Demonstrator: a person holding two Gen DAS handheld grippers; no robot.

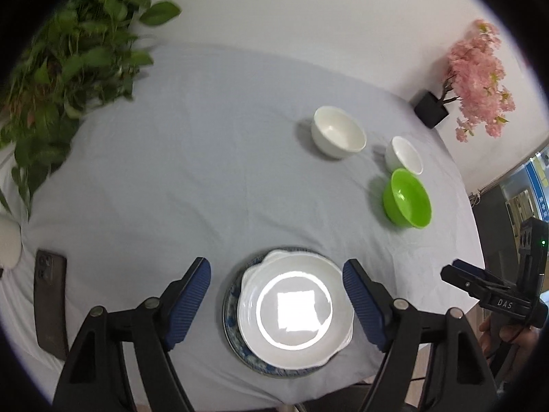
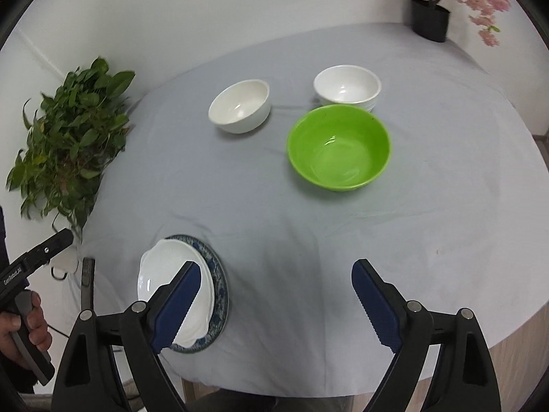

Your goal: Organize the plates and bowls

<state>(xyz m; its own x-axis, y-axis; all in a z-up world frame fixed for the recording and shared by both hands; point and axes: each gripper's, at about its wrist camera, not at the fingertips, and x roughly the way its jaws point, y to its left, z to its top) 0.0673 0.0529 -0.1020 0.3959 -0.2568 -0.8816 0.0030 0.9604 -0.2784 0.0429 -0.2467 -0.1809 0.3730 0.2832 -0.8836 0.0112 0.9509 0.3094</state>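
left gripper [image 1: 276,304] fingers released, spread over plates [image 1: 295,312] at bench [image 1: 171,171] near edge | right gripper [image 2: 276,304] fingers released, holding nothing | green bowl [image 2: 339,148] just before 2 white bowls [image 2: 240,106]

I see a pale grey tablecloth [image 2: 429,206], one bright green bowl [image 2: 339,147], two plain white bowls [image 2: 240,106] [image 2: 347,88], white plates [image 1: 295,305] on a blue-and-white patterned plate [image 2: 219,285], pink blossoms [image 1: 478,79] in a black pot [image 1: 430,108], and blue ridged pads [image 2: 178,305].
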